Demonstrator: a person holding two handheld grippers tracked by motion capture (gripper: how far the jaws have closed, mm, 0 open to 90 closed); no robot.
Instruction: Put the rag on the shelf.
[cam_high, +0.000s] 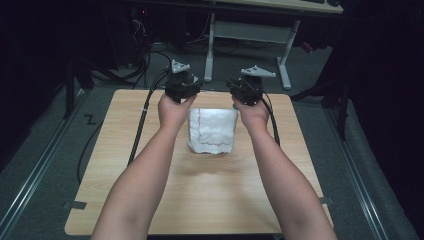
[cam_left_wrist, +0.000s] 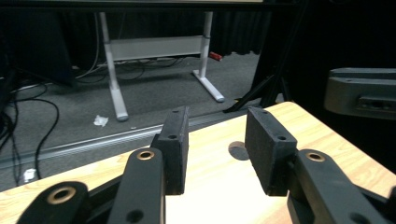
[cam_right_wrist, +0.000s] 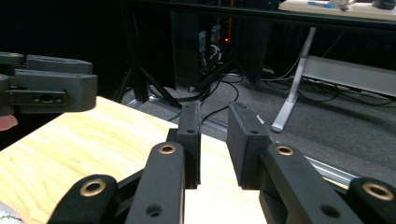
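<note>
A white folded cloth with a thin red stitched line lies on the wooden table, between my two hands. My left gripper is held just past the cloth's far left corner, pointing toward the table's far edge. In the left gripper view its jaws stand apart with only bare table between them. My right gripper sits past the cloth's far right corner. In the right gripper view its jaws keep a narrower gap with nothing in it. A corner of the cloth peeks in at the bottom left.
The table's far edge lies right in front of both grippers. Beyond it are a grey carpeted floor, the white legs of a desk and loose cables. Black cables trail over the table's left side. Metal floor rails run along both sides.
</note>
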